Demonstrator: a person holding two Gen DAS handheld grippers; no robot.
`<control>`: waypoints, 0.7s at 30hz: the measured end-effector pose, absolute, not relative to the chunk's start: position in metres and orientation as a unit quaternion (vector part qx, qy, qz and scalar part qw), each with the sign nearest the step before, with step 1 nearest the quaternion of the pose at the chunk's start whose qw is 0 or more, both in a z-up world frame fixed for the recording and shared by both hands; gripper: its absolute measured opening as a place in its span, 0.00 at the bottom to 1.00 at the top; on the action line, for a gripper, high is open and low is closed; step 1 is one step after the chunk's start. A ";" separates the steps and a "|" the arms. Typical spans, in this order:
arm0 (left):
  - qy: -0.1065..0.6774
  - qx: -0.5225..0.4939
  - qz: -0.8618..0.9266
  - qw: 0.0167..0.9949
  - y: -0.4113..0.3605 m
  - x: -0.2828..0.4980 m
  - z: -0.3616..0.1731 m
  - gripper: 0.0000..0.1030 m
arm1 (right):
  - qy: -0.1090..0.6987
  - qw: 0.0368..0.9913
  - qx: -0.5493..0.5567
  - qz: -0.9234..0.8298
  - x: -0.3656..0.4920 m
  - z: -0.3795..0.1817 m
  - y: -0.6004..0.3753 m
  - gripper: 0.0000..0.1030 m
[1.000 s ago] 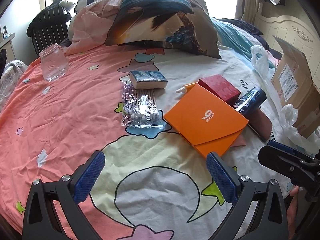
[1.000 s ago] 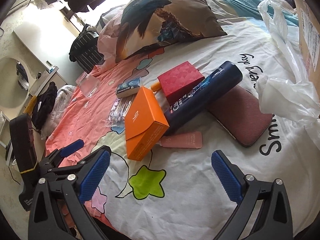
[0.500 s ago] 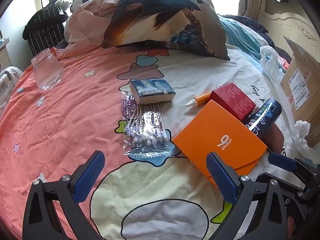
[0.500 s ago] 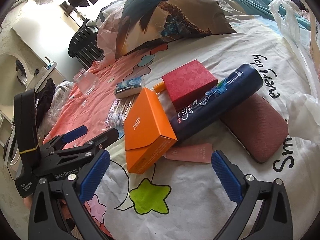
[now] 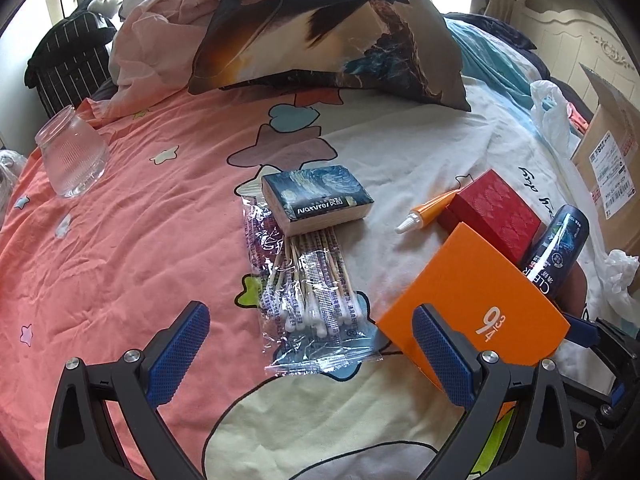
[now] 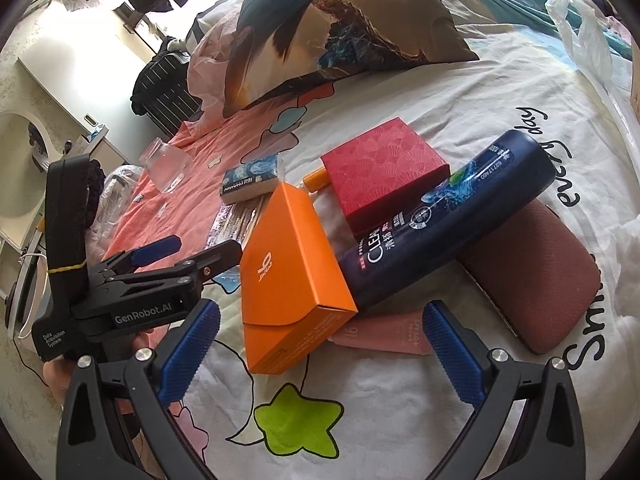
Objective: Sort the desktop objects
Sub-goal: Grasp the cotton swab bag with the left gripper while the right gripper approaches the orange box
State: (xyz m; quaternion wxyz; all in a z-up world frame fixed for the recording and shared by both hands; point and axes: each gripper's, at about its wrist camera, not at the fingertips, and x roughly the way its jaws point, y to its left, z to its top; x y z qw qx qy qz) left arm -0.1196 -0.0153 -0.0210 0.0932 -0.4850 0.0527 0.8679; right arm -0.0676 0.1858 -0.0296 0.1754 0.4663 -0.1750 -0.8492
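On the bedsheet lie a bag of cotton swabs (image 5: 310, 300), a starry tissue pack (image 5: 318, 200), an orange box (image 5: 472, 312), a red box (image 5: 496, 212), a small orange tube (image 5: 428, 214) and a dark blue shampoo bottle (image 5: 558, 252). My left gripper (image 5: 310, 354) is open and empty, just short of the swab bag. My right gripper (image 6: 318, 346) is open and empty, in front of the orange box (image 6: 292, 276), the bottle (image 6: 448, 220), a pink sachet (image 6: 384, 332) and a maroon case (image 6: 532, 276). The left gripper (image 6: 192, 250) also shows in the right wrist view.
A clear glass jar (image 5: 72, 156) stands at the far left. A printed pillow (image 5: 332, 28) and pink bedding lie at the back. A cardboard box (image 5: 612, 168) and white plastic bags (image 5: 552, 108) are at the right. A dark striped bag (image 5: 68, 64) sits beyond the bed.
Both grippers have moved forward toward the objects; the swab bag and the orange box are now closer. Both stay open. No object has moved.
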 end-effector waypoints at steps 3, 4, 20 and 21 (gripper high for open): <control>0.051 -0.495 0.862 0.100 -0.018 -0.127 -0.025 1.00 | -0.176 0.178 0.470 -0.846 -0.073 -0.032 0.184 0.99; 0.047 -0.500 0.859 0.105 -0.019 -0.129 -0.027 1.00 | -0.175 0.178 0.471 -0.846 -0.074 -0.033 0.183 0.99; 0.040 -0.527 0.845 0.082 -0.013 -0.159 -0.044 1.00 | -0.176 0.173 0.472 -0.847 -0.082 -0.036 0.181 0.99; 0.042 -0.526 0.846 0.081 -0.013 -0.158 -0.044 1.00 | -0.175 0.172 0.472 -0.847 -0.082 -0.036 0.181 0.99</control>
